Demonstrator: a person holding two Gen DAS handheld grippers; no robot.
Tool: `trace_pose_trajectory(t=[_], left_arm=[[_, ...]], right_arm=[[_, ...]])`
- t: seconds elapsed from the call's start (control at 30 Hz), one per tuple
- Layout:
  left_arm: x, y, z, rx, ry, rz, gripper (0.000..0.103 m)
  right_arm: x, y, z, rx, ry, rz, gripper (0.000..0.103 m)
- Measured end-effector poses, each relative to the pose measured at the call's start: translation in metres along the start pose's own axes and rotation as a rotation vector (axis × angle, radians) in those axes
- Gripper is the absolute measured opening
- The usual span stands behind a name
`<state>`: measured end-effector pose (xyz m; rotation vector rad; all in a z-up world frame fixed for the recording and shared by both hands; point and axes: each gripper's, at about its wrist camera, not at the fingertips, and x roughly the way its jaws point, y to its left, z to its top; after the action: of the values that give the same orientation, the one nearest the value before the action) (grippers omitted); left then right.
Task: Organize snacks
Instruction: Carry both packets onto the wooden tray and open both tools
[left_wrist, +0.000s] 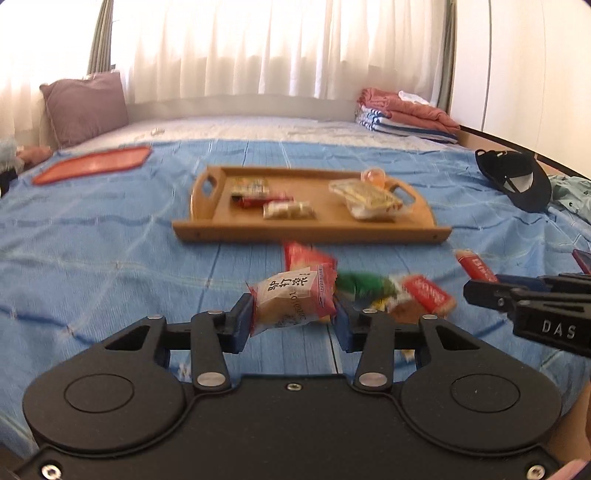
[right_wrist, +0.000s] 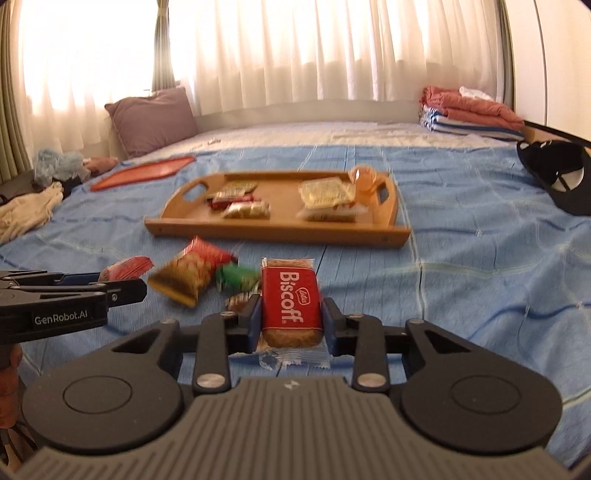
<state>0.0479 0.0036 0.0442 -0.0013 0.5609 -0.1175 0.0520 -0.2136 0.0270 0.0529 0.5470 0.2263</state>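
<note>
Jaws of right gripper (right_wrist: 291, 319) clamping Lotus Biscoff packet (right_wrist: 290, 301), left gripper (left_wrist: 293, 317) gripping Chinese-lettered pastry packet (left_wrist: 291, 301)

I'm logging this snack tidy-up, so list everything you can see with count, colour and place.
Tray: 1, wooden, mid-bed, holding several wrapped snacks and an orange jelly cup.
Loose snacks: a few, red, green and brown, on the blanket before the tray.
Biscoff: 1, red, in the right gripper.
Pastry pack: 1, white and pink, in the left gripper.
Blanket: 1, blue, over the bed.
Red lid: 1, far left.
Pillow: 1, mauve, by the curtains.
Folded laundry: 1 stack, far right.
Cap: 1, black, right edge.
Left gripper: shut on the pastry pack.
Right gripper: shut on the Biscoff.
</note>
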Motion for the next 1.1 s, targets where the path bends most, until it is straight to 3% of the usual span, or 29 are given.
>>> trace_pose_trajectory(t=[0.43, 0.67, 0.93, 1.1], left_arm=[[0.023, 0.022, 0.090, -0.021, -0.046, -0.032, 0.043], [0.067, 0.048, 0.126, -0.084, 0.005, -0.025, 0.043], [0.136, 0.061, 0.138, -0.084, 0.079, 0.020, 0.043], [0.174, 0.063, 0.133, -0.068, 0.127, 0.064, 0.043]], right_arm=[[0.020, -0.022, 0.075, 0.010, -0.045, -0.061, 0.039], [0.049, -0.045, 0.112, 0.046, -0.034, -0.095, 0.039], [0.102, -0.070, 0.143, 0.075, -0.001, -0.075, 0.039], [0.143, -0.080, 0.153, 0.090, 0.062, -0.062, 0.039]])
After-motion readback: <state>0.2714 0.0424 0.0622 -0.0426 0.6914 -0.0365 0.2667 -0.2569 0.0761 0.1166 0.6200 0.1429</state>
